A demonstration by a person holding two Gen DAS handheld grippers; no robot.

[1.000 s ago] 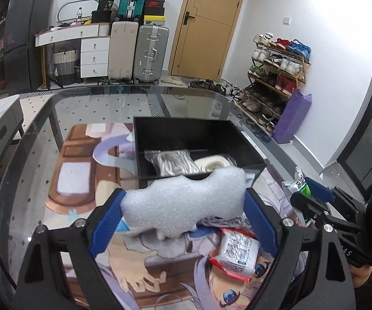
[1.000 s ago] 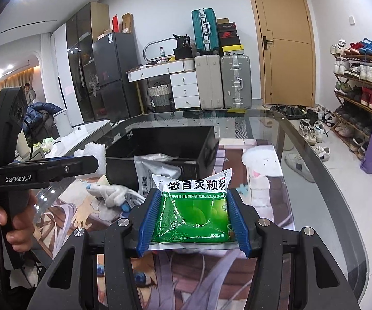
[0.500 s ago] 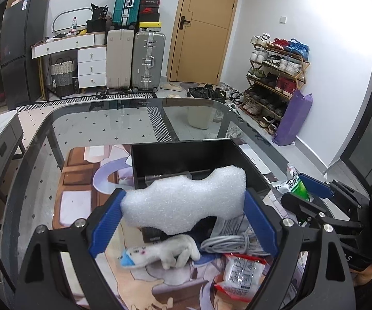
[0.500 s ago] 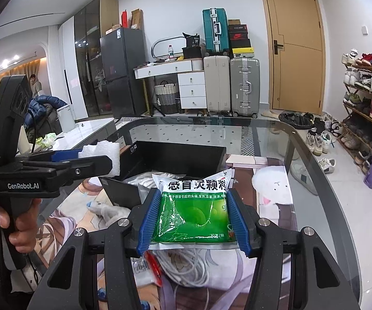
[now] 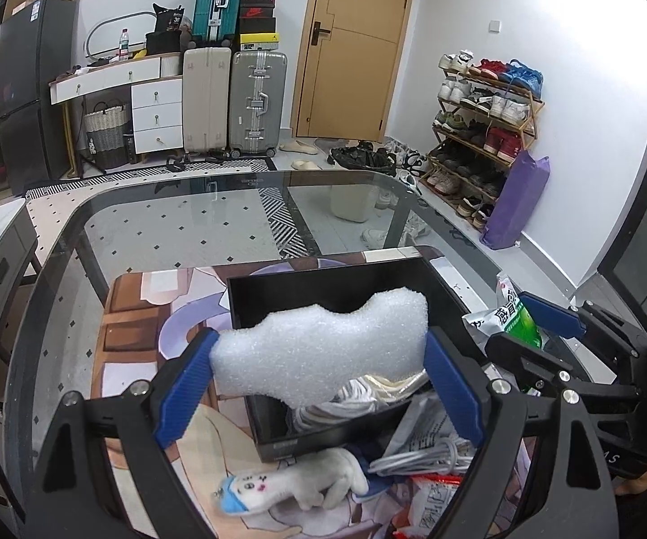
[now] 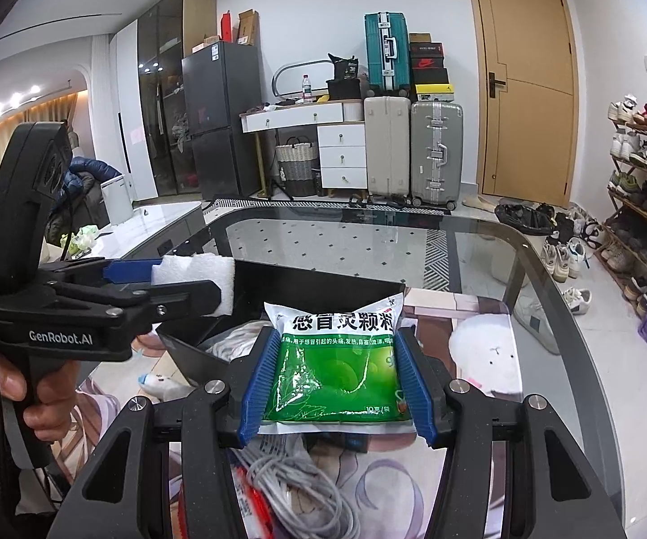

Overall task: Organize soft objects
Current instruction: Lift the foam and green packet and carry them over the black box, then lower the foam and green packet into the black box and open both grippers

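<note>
Left wrist view. The left gripper [image 5: 319,373] has its blue-padded fingers [image 5: 184,382] clamped on a lumpy white foam block [image 5: 323,355], held in the air above the near part of an open black rectangular box [image 5: 345,283]. The box sits on a glass-topped table [image 5: 166,229] over an illustrated mat [image 5: 143,314]. Inside the box, under the foam, pale bagged items [image 5: 354,399] show (contents not legible). Just near of the box lie a small white plush toy with a blue cap [image 5: 287,485], a coiled grey cable [image 5: 426,453] and a red-and-white packet [image 5: 431,494]. At right, the right gripper [image 5: 534,328] holds a green sachet [image 5: 514,321] beside the box's right wall.

Right wrist view. The right gripper [image 6: 336,382] has both blue pads pressed against the sides of the green-and-white printed sachet [image 6: 339,368], held upright above the table. The black box [image 6: 305,287] lies just beyond it, to the left. The left gripper [image 6: 188,278] is at far left, fingers closed on the white foam [image 6: 193,269] over the box's left edge. The grey cable [image 6: 296,485] lies below, near. A white round plush [image 6: 485,355] rests on the mat to the right.
</note>
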